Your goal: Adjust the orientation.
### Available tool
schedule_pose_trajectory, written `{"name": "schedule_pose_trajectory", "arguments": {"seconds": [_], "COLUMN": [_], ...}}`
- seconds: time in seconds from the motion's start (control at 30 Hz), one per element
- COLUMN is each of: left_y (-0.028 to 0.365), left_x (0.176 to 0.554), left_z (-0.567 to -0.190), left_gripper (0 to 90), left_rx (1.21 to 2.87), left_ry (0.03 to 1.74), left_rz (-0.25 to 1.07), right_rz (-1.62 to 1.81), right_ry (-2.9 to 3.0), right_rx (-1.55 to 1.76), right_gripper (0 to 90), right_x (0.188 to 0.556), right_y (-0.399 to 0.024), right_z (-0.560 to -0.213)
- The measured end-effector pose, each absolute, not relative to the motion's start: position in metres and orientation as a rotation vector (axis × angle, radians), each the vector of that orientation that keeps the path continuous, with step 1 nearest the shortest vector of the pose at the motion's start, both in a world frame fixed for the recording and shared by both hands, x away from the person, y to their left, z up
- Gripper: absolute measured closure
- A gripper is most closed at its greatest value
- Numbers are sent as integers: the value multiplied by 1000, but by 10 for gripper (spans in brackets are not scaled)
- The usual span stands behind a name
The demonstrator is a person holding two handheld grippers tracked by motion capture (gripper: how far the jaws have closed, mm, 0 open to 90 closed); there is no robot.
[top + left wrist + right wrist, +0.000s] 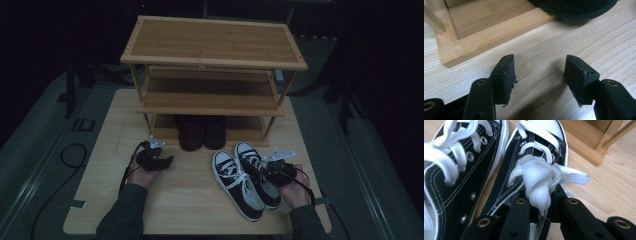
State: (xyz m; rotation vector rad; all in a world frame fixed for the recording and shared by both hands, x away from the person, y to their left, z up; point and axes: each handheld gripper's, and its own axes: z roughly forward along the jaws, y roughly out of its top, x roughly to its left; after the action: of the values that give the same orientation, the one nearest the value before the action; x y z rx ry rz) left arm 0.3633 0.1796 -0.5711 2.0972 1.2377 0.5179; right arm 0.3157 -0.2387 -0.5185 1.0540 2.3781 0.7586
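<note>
Right gripper pinches the lace knot of the right-hand sneaker at the table's near right. Best lifted slowly, since a lace hold lets the shoe swing. Left gripper spread, empty, over bare table. Its mate lies touching alongside. Beyond, black boots fill the rack's bottom shelf; upper shelves free.

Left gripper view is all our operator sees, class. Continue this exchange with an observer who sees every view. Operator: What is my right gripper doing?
Observer: The right gripper is shut on a black sneaker at its laced opening, with the white lace knot hanging between the jaws.
Operator: Is that sneaker alone?
Observer: No. The second sneaker lies right beside it, on its left in the high view, toes toward the wooden rack.
</note>
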Motion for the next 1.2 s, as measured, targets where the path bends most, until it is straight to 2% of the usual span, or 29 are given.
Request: {"name": "schedule_pose_trajectory", "arguments": {"seconds": [0.53, 0.87, 1.2], "left_y": [179, 180, 180], "left_x": [363, 363, 363], "left_z": [-571, -571, -571], "left_gripper": [422, 421, 420], "left_rx": [2097, 2097, 2096], "left_ry": [1239, 1238, 1234], "left_rz": [519, 519, 518], "right_rz": [717, 716, 689], "right_ry": [2426, 2474, 2529], "right_rx": [987, 1013, 988], "right_gripper": [800, 632, 560], "right_x": [314, 313, 309], "right_y": [-243, -247, -251], "right_z": [-520, -511, -500]}}
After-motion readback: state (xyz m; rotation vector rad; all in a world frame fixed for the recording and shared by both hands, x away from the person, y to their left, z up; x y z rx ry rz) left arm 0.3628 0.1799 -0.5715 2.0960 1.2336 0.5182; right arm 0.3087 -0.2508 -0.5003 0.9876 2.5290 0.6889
